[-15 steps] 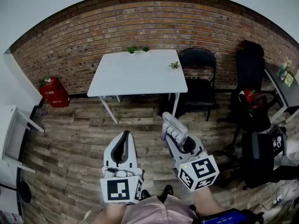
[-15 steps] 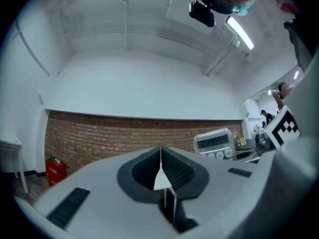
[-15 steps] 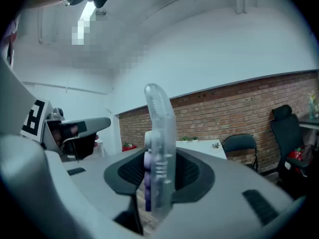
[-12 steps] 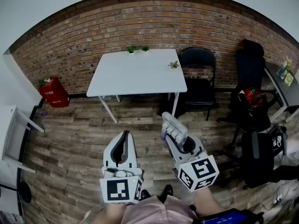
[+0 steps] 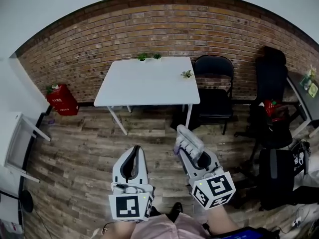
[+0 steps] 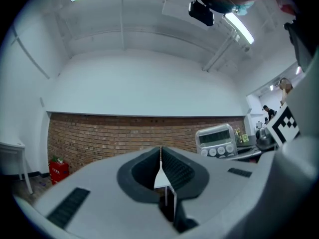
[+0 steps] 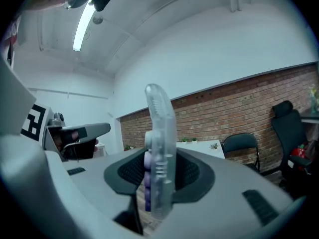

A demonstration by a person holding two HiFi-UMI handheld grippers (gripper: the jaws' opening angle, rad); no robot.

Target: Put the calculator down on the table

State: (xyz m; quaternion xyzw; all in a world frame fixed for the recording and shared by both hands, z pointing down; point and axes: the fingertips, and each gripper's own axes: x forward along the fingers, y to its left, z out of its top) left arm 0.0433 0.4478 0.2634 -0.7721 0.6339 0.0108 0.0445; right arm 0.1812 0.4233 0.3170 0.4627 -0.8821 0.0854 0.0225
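Observation:
My right gripper [image 5: 193,152] [image 7: 160,176] is shut on the calculator [image 5: 186,140] [image 7: 160,148], a pale clear-cased one with purple keys, held edge-on and sticking out past the jaws. It hangs over the wooden floor, short of the white table [image 5: 149,81] [image 7: 202,147] that stands by the brick wall. My left gripper [image 5: 132,164] [image 6: 160,168] is level beside it, jaws shut with nothing between them. The calculator [image 6: 216,139] also shows at the right of the left gripper view.
Small green plants [image 5: 149,56] sit at the table's far edge and another [image 5: 187,74] at its right edge. A black folding chair [image 5: 214,91] stands right of the table. A red bin [image 5: 62,99] is at the wall on the left; bags and an office chair [image 5: 271,113] at the right.
Both grippers sit slightly lower in the head view and the table a little farther up; the view has shifted a bit. The grip on the calculator is unchanged.

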